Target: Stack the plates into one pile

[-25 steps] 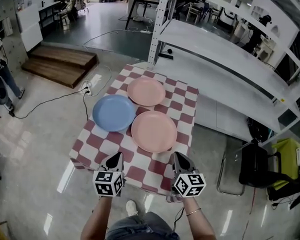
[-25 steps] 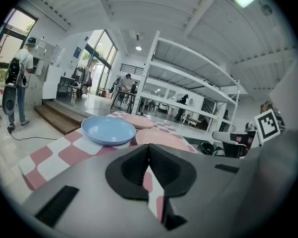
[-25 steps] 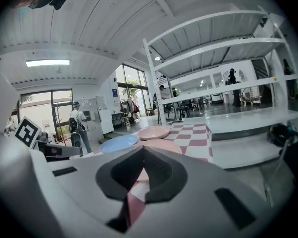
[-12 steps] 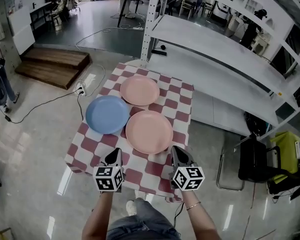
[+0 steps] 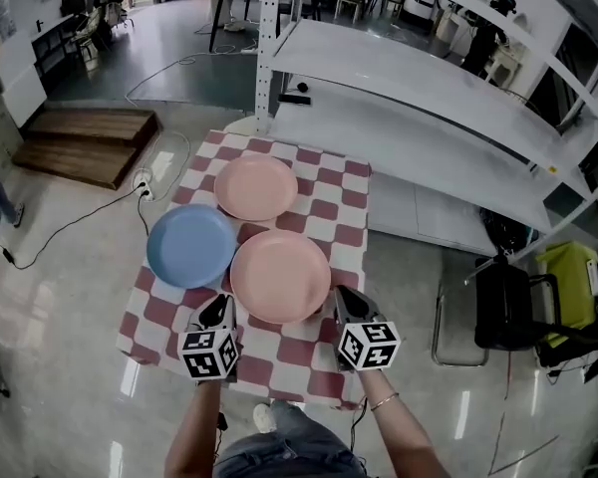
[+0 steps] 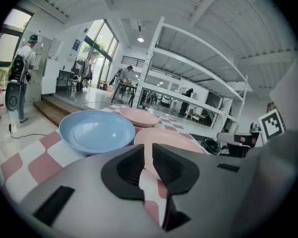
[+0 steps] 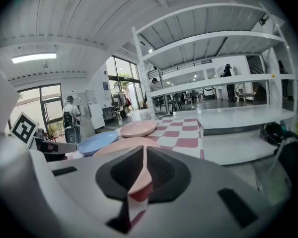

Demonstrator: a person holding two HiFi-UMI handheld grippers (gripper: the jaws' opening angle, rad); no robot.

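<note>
Three round plates (image 5: 280,276) lie flat, hollows upward.

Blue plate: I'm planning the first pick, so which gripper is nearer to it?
Left. The left gripper, jaws opening on nothing, hovers at the near edge of the blue plate; the right gripper is past the near pink plate.

Head camera: high overhead, facing steeply down. It takes in the whole bench (image 5: 344,212), with the left tool (image 5: 219,305) and right tool (image 5: 339,299) at its near edge.

Left tool camera: rides low behind its own jaws, which are opening with nothing between them. It looks forward along them, with the blue plate (image 6: 97,131) close ahead-left.

Right tool camera: same mount, jaws together, near pink plate (image 7: 120,145) just ahead.

All three views share both those plates and the bench top.
</note>
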